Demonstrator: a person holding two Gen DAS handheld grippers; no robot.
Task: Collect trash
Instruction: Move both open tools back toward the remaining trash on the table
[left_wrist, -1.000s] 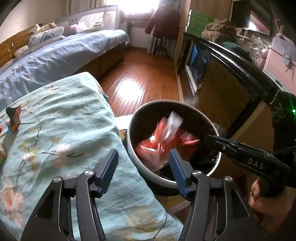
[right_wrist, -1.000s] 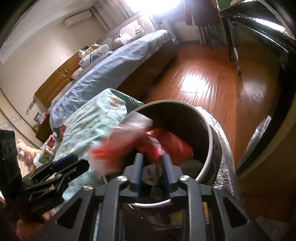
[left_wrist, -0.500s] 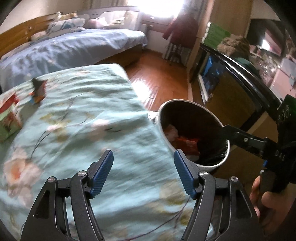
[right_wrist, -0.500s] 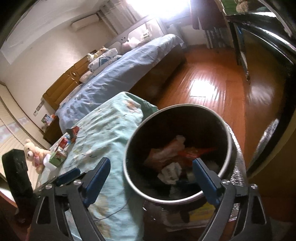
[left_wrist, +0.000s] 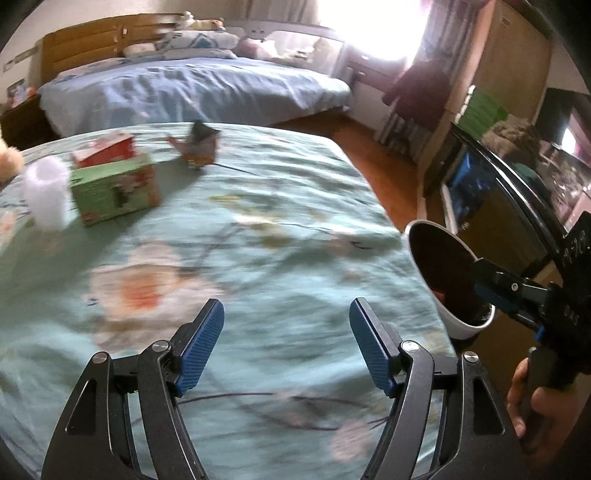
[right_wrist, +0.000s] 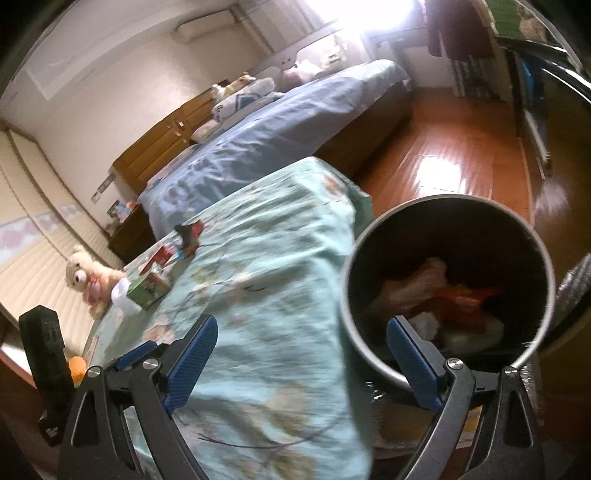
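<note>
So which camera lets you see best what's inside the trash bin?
The right wrist view. It looks down into the trash bin, so the crumpled red and white wrappers at the bottom show clearly. In the left wrist view the bin sits at the edge, seen side-on, its dark inside showing only a hint of red.

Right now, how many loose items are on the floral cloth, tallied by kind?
Cardboard cartons: 2, a green carton and a red carton
White plastic cup: 1
Crumpled dark snack wrapper: 1
Total: 4
</note>
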